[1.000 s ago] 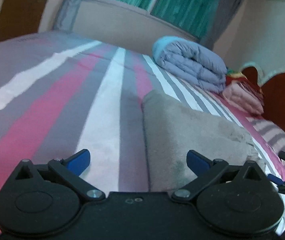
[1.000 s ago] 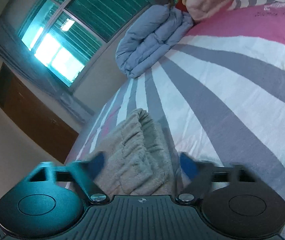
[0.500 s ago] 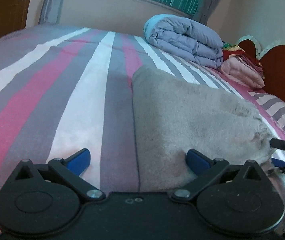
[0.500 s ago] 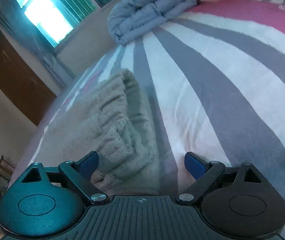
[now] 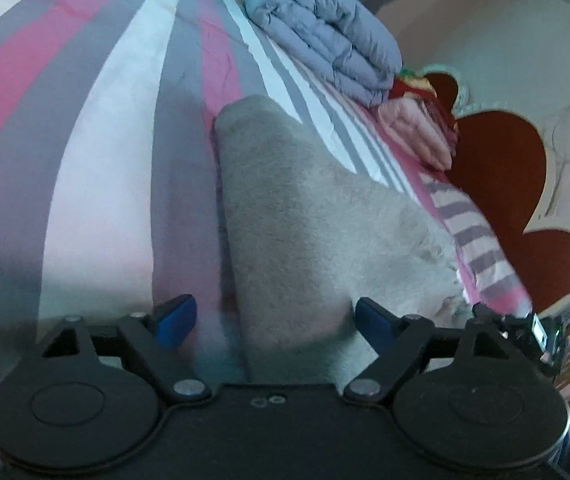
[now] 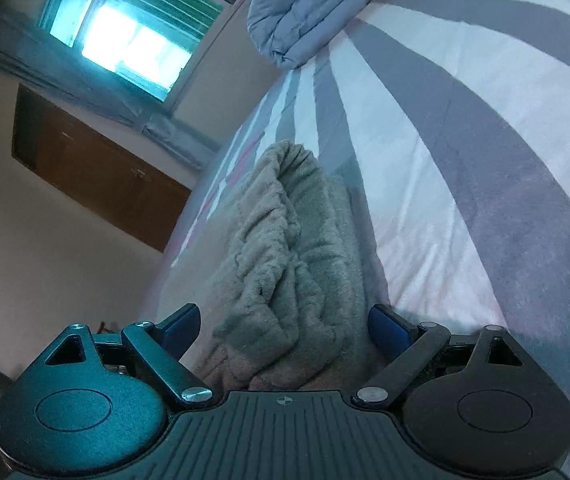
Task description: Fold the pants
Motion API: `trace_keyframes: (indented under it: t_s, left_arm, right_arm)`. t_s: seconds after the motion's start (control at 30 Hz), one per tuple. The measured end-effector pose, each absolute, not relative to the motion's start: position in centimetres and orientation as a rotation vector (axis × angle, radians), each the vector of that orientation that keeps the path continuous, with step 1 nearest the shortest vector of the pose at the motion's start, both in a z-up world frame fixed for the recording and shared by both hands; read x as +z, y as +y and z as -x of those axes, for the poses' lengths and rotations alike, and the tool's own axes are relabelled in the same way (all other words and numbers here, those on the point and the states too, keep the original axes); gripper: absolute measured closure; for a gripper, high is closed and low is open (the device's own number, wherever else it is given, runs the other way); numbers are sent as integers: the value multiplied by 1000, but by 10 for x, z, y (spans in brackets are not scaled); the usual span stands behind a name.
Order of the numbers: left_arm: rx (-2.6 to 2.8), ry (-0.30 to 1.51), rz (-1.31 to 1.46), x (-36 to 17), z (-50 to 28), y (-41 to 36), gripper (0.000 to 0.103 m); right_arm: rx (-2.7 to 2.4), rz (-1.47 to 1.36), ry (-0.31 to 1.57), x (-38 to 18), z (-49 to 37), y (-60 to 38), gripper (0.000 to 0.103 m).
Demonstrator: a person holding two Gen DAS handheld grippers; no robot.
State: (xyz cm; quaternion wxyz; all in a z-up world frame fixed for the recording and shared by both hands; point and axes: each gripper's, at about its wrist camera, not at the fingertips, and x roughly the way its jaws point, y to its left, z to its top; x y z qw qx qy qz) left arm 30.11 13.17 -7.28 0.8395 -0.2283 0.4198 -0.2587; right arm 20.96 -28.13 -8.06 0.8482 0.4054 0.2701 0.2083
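The beige fleece pants (image 5: 309, 216) lie folded lengthwise on the striped bed. My left gripper (image 5: 275, 318) is open, low over the near end of the pants, its jaws straddling the left folded edge. In the right wrist view the gathered waistband of the pants (image 6: 285, 248) sits bunched in front of my right gripper (image 6: 285, 328), which is open with the fabric between its blue pads (image 6: 387, 328). The right gripper also shows at the right edge of the left wrist view (image 5: 525, 328).
The bed sheet (image 5: 97, 128) has pink, grey and white stripes. A folded grey-blue duvet (image 5: 325, 40) and a pink blanket (image 5: 417, 132) lie by the red headboard (image 5: 501, 168). A window (image 6: 133, 32) and a brown wardrobe (image 6: 97, 176) stand beyond the bed.
Both grippers have tilted and dropped closer to the pants. The left camera rolled so the headboard rose into view. The right gripper moved in over the waistband. Both stayed open.
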Motion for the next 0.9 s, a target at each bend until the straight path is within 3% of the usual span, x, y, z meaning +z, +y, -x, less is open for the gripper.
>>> trace_keyframes:
  t_s: [0.1, 0.27, 0.43, 0.47, 0.5, 0.57, 0.7, 0.77, 0.9]
  left_arm:
    - [-562, 885, 455, -75, -305, 127, 24]
    - [-582, 868, 396, -74, -302, 117, 23]
    - [-641, 856, 436, -80, -319, 113, 23]
    - [-662, 853, 465, -82, -324, 115, 26]
    - [-674, 844, 510, -86, -328, 119, 41]
    - [-680, 838, 614, -98, -335, 132, 54]
    - [-705, 825, 630, -101, -334, 134, 57]
    - [-713, 815, 660, -102, -332, 134, 76]
    - [-723, 750, 666, -95, -323, 139, 85]
  right_arm:
    - [445, -840, 575, -81, -216, -281, 16]
    - [462, -902, 580, -91, -227, -289, 33]
    - [536, -889, 601, -90, -241, -286, 34]
    - [538, -881, 608, -90, -247, -283, 35]
    - [528, -867, 608, -89, -253, -281, 41]
    - [516, -876, 604, -93, -263, -280, 43]
    - [572, -874, 643, -92, -272, -280, 43]
    - [590, -861, 668, -89, -276, -281, 43]
    - [621, -833, 635, -75, -274, -277, 53]
